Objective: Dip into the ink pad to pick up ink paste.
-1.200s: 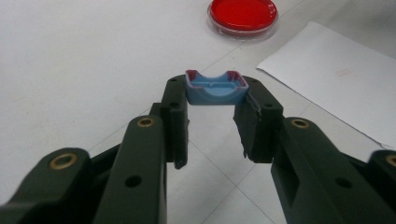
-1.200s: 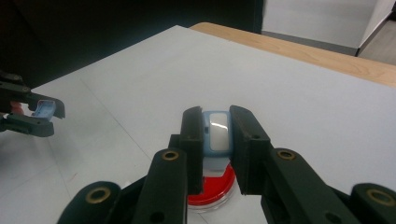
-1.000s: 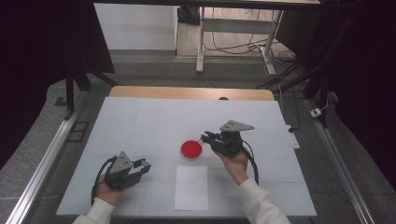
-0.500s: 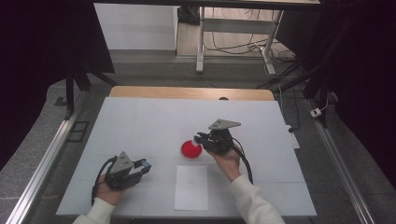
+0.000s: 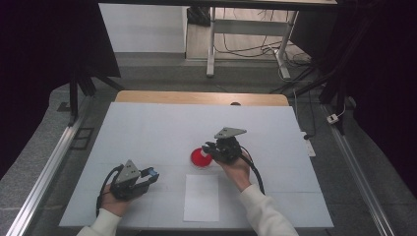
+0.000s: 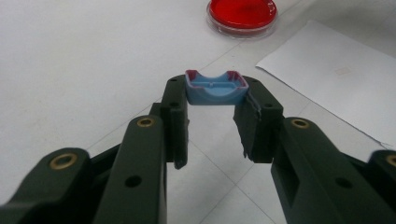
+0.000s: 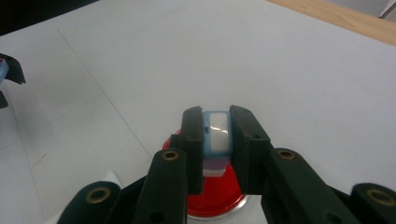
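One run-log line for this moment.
left claw: shut on blue tray | right claw: shut on blue piece, over red dish

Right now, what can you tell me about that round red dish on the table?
The red dish is a shallow, round, clear-walled dish, plastic or glass by its look, with a glossy red filling. It lies flat on the white table, just beyond a white sheet of paper. The right gripper, shut on a small blue piece, hangs right above the dish's edge; whether that piece touches the red surface I cannot tell. The left gripper stands well apart from it.
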### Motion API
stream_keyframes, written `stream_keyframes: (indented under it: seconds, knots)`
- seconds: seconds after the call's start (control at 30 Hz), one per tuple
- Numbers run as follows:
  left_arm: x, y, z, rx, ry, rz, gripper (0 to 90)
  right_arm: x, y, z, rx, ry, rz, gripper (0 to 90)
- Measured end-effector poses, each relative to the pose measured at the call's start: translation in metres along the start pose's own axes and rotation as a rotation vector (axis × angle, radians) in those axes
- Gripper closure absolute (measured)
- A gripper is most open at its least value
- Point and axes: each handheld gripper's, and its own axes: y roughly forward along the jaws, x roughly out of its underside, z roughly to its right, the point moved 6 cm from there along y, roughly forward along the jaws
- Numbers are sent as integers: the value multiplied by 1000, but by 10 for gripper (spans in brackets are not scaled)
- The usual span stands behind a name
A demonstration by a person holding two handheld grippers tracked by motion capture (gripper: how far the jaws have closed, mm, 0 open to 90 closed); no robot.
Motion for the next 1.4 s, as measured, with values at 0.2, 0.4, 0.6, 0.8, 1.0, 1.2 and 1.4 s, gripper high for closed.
stream_keyframes:
  seconds: [0.2,0.4,0.6,0.8,1.0,1.2,1.4]
  knots:
    - [0,0,0,2,2,-2,655,2,4,0,18,-25,-19,754]
    - [0,0,0,2,1,-3,655,3,7,1,28,-31,-26,754]
    - [1,0,0,2,1,-4,655,4,9,2,33,-36,-36,754]
    - [1,0,0,3,1,-6,655,7,14,1,39,-51,-48,754]
    - [1,0,0,1,1,-7,655,7,15,0,45,-60,-55,754]
    - [1,1,0,3,2,-8,655,7,16,0,47,-62,-53,755]
    - [2,1,0,4,1,-10,655,8,17,0,46,-56,-58,756]
